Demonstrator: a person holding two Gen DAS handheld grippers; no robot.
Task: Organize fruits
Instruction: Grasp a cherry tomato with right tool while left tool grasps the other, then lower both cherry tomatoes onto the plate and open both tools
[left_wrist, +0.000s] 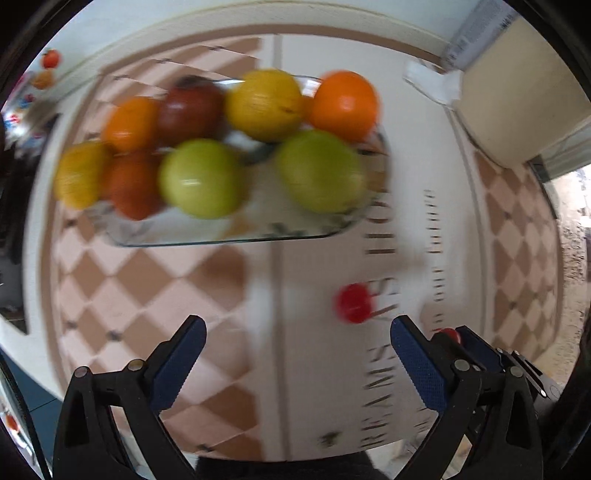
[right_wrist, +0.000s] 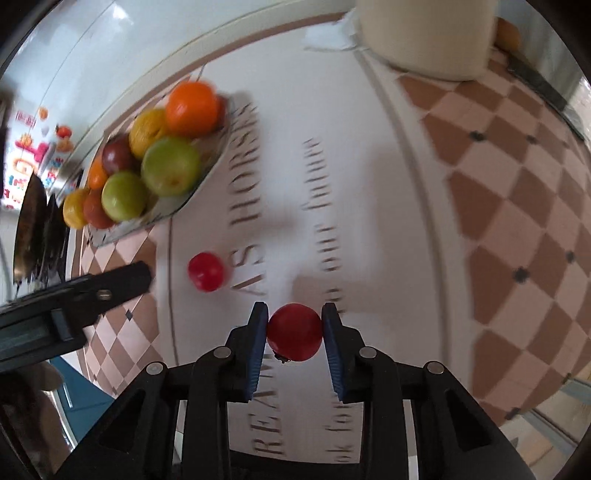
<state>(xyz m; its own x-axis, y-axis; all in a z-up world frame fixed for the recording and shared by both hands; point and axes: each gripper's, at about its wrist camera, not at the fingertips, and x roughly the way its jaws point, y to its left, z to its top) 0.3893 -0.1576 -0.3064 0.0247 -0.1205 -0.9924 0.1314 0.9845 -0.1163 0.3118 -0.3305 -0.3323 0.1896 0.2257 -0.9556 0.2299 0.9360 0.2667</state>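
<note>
A: R gripper (right_wrist: 294, 325)?
B: Jaws clamped on red fruit (right_wrist: 294, 332), pads touching both sides, over surface (right_wrist: 369, 221)

A: L gripper (left_wrist: 297, 332)?
B: Jaws wide, nothing between; second red fruit (left_wrist: 354, 302) just ahead, tray (left_wrist: 229, 240) beyond

A table in a checked, lettered cloth (right_wrist: 388, 177) bears a glass fruit tray (left_wrist: 229, 242) far left, a small red fruit (right_wrist: 205, 271) nearer, and a cream container (right_wrist: 424, 40) far right.
</note>
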